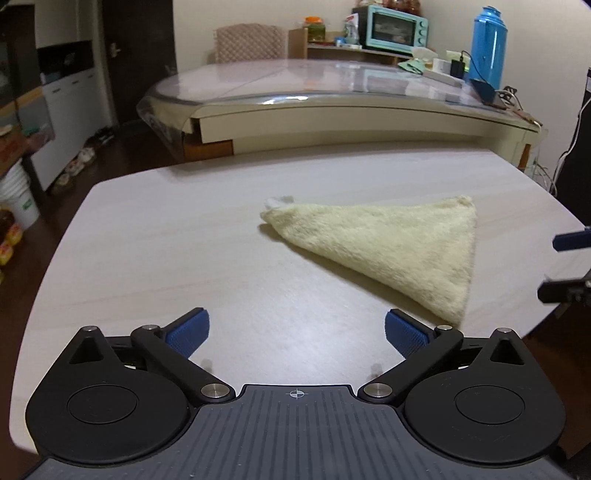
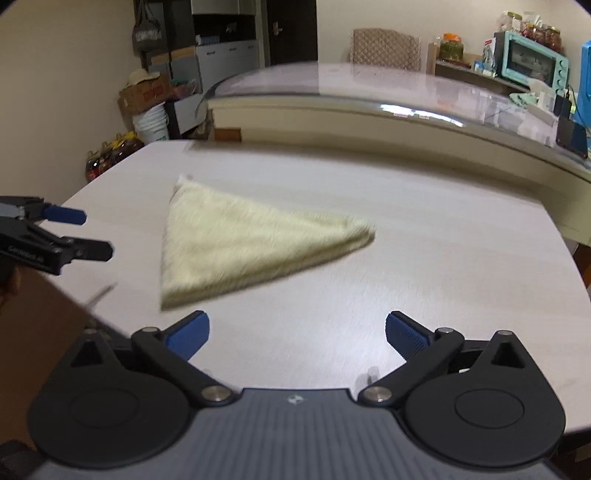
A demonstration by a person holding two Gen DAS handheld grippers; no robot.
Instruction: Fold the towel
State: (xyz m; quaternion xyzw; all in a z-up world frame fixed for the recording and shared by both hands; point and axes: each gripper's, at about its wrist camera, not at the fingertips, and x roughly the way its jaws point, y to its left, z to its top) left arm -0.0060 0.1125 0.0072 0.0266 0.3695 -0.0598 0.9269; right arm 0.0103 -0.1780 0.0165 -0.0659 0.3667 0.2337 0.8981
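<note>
Lying on one table (image 1: 147, 240) — one triangular towel (image 1: 388, 247), two empty grippers.

Fluffy cloth towel (image 1: 399, 243), matt pale wood-grain table (image 1: 166, 240), ribbed blue fingers (image 1: 188, 332)

Home dining/kitchen area. Landmark: long table under clear plastic cover (image 1: 295, 79). Behind it, shelf with teal toaster oven (image 1: 395, 27) and food jars (image 1: 315, 27); blue thermos (image 1: 487, 40) on its right end; shoes (image 1: 79, 160) on floor to its left.
</note>
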